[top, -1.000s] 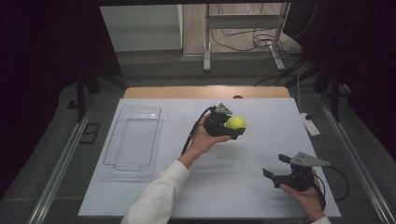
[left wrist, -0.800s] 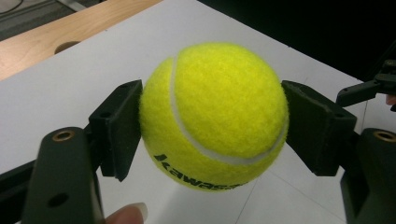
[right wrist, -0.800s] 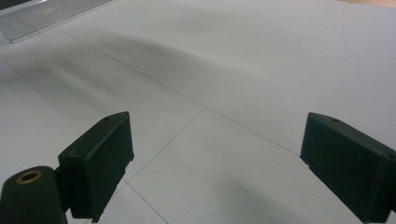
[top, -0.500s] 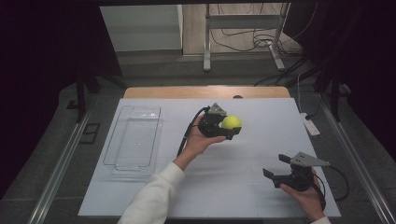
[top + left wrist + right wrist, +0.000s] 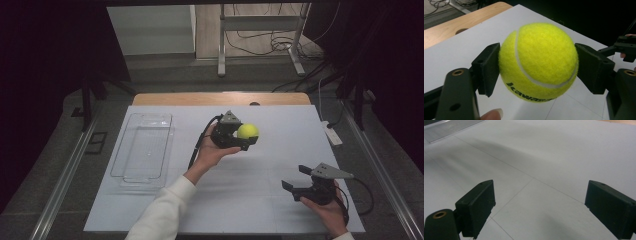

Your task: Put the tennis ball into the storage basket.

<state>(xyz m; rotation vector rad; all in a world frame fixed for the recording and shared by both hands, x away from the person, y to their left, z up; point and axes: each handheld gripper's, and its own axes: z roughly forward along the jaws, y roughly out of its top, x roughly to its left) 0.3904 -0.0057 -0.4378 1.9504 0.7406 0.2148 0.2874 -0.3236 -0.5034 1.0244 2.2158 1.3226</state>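
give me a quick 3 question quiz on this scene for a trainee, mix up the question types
1. True or false: the left gripper is shut on the tennis ball.
2. The clear tray holds: A) the ball B) nothing C) a cable
3. What state are the right gripper's jaws in?

Key: 1 true; 2 B; 3 open, with nothing between them.

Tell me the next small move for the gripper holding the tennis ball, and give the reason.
Probably carry the tennis ball leftward toward the clear tray. The left gripper is shut on the ball, which is pinched between both pads and held above the white table, and the tray looks like the one container there. The right gripper is open with nothing between its jaws.
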